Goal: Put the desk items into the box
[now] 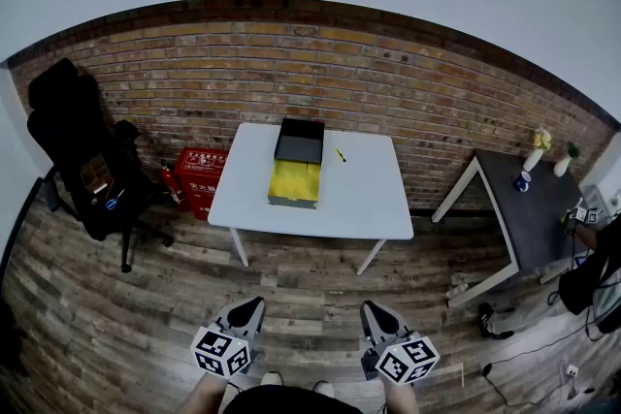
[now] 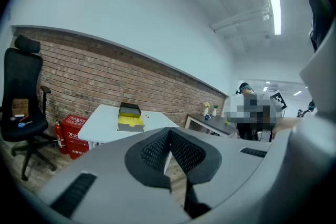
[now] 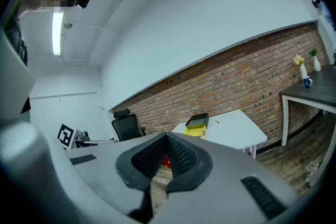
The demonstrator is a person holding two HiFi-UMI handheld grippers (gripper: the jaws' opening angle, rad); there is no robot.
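Observation:
A white table (image 1: 359, 199) stands by the brick wall, well ahead of me. On it lies an open box (image 1: 296, 170) with a black lid and a yellow inside, and a small yellow pen (image 1: 341, 154) lies just to its right. Both grippers hang low over the wooden floor, far short of the table. The left gripper (image 1: 246, 310) and the right gripper (image 1: 375, 312) are shut with nothing in them. The left gripper view shows the box (image 2: 129, 117) beyond closed jaws (image 2: 169, 131). In the right gripper view the box (image 3: 197, 124) and the pen (image 3: 216, 121) lie past closed jaws (image 3: 166, 136).
A black office chair (image 1: 82, 160) stands at the left. A red crate (image 1: 201, 175) and a fire extinguisher (image 1: 171, 187) sit beside the table. A dark side table (image 1: 534, 218) with vases (image 1: 536, 152) and a mug (image 1: 523, 181) stands at the right, near a person (image 1: 592, 267).

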